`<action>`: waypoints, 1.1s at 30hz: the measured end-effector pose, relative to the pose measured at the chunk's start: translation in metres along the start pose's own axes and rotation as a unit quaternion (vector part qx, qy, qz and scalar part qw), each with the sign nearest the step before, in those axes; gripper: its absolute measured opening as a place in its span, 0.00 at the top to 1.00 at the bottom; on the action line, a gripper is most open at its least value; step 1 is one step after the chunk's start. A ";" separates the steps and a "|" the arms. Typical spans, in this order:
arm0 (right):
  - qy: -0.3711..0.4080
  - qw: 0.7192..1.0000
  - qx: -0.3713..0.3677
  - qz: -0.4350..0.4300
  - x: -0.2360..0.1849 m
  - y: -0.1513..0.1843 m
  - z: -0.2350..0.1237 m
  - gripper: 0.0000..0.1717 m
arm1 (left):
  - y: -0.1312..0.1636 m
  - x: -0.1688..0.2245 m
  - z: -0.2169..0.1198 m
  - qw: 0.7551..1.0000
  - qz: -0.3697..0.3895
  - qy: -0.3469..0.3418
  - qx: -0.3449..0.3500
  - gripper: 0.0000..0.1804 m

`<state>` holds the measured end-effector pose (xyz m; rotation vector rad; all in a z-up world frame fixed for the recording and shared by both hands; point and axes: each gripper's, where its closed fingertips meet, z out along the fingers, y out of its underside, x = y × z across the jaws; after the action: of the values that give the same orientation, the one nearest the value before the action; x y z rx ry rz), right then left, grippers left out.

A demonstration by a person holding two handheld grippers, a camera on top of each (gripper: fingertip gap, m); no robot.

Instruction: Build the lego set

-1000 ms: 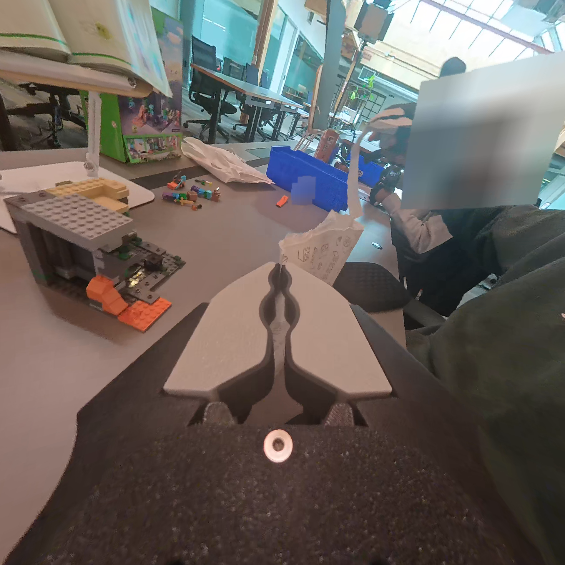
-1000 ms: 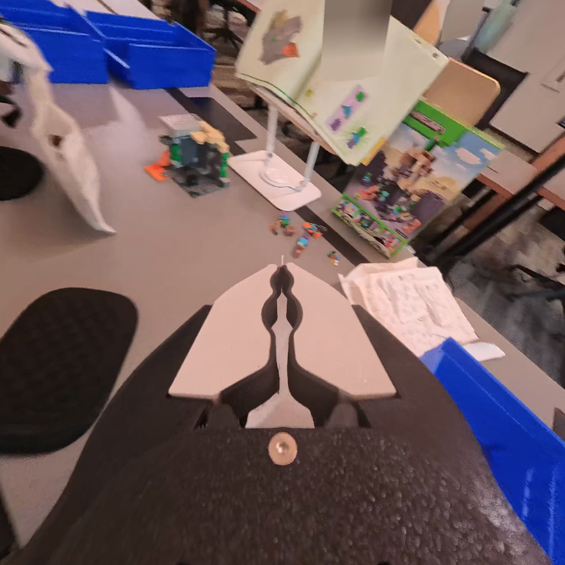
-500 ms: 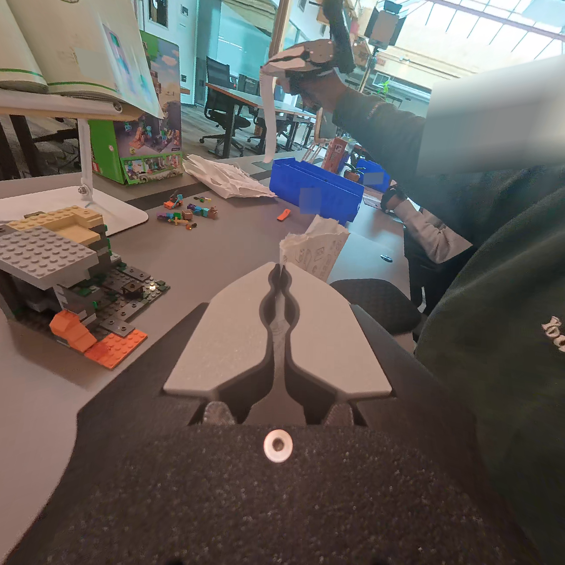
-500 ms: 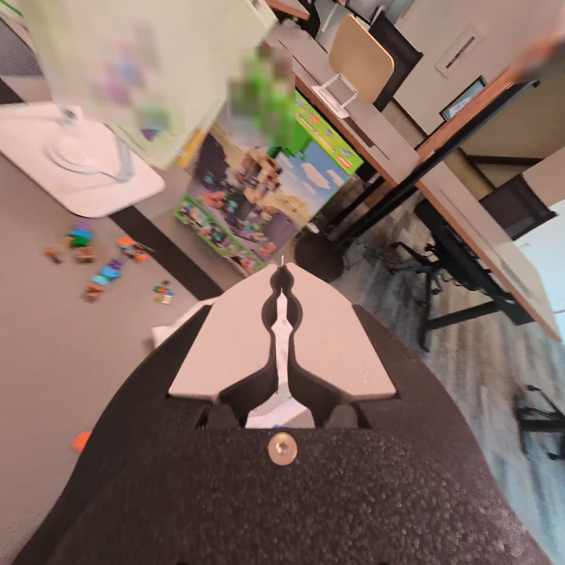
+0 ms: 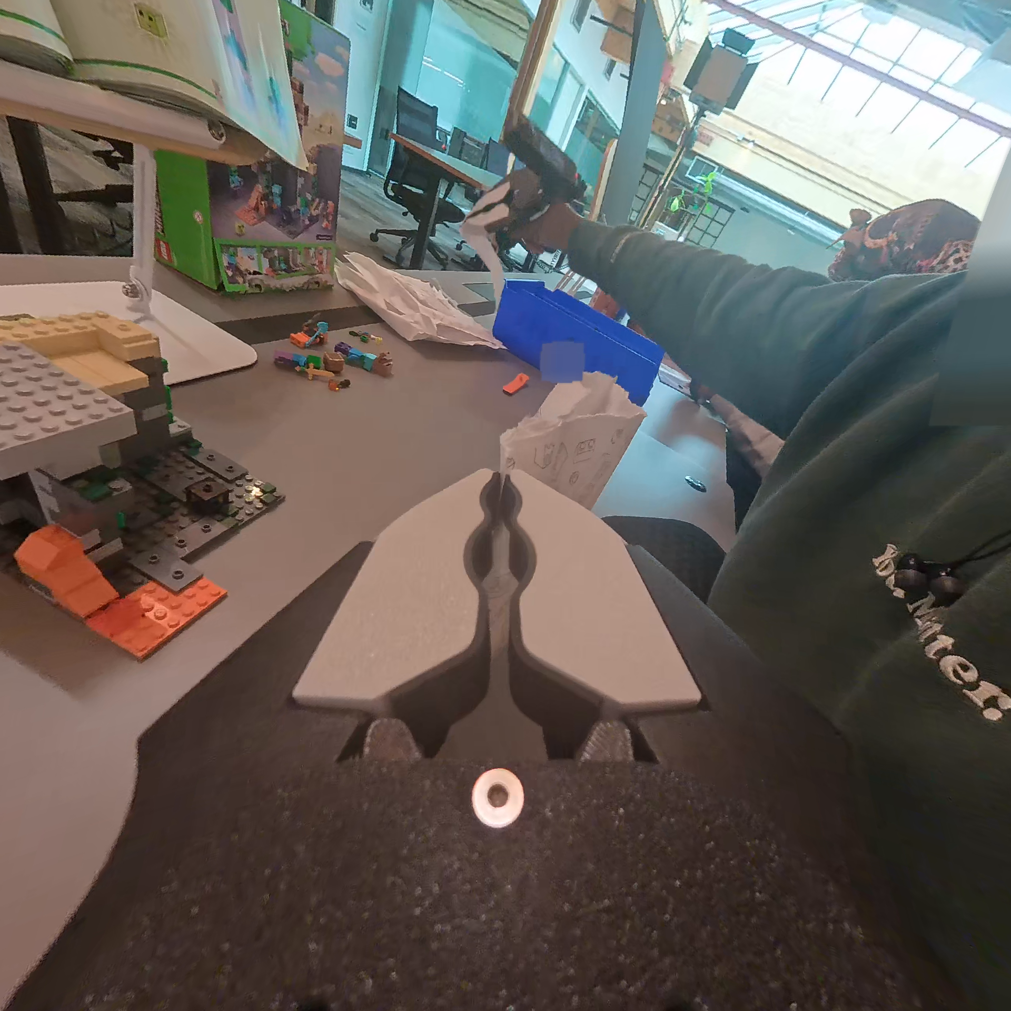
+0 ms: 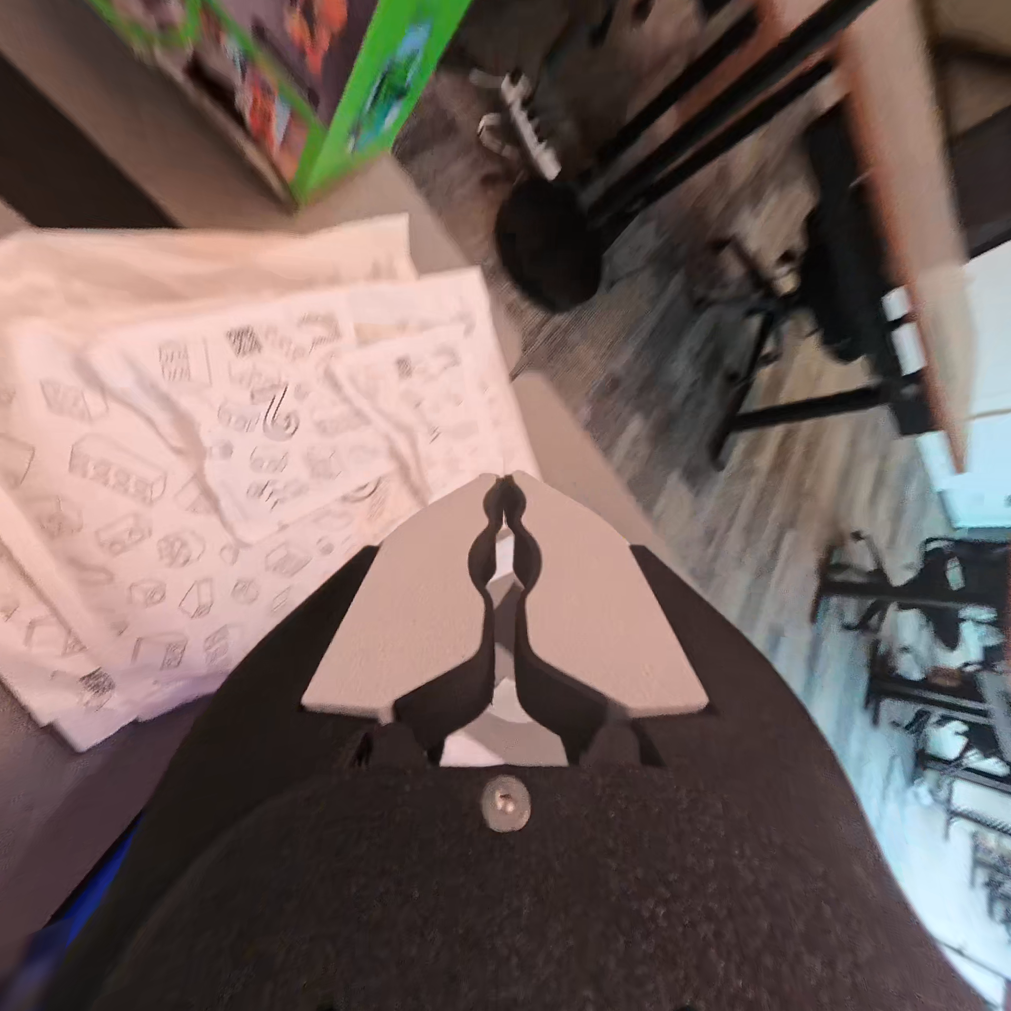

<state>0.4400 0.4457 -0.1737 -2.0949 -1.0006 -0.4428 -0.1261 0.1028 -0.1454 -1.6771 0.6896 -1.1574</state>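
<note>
Since a moment ago the right tongs (image 5: pixel 481 219) have been swinging out over the paper pile (image 6: pixel 230 437), pinching a torn strip (image 5: pixel 492 262). The left tongs (image 5: pixel 500 481) are clamping the white paper bag (image 5: pixel 574 437) (light, flimsy, tearable) above the counter (image 5: pixel 355 448).

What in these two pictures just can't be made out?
- Inside of the torn white paper bag pinched in the left claw: its own walls hide it, left wrist view.
- Blue bin contents: hidden by its wall and the green sleeve.
- Right claw: shut, but the right wrist view barely shows the paper strip seen dangling from it in the left view.
- Green box and printed paper bags: motion-blurred.
</note>
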 end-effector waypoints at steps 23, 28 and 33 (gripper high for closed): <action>-0.333 0.894 0.280 0.105 -0.213 -0.143 -0.207 0.73 | 0.005 0.008 0.016 0.999 0.023 0.024 -0.025 1.00; -0.438 0.850 0.291 0.019 -0.367 -0.141 -0.239 0.64 | 0.008 0.002 0.016 0.998 0.034 0.026 -0.034 1.00; -0.484 0.817 0.313 0.026 -0.444 -0.151 -0.225 0.65 | 0.008 -0.006 0.016 0.998 0.036 0.031 -0.045 1.00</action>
<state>0.0449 0.1099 -0.2120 -1.6474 -1.3687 0.9886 -0.1134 0.1110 -0.1571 -1.6822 0.8444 -1.1460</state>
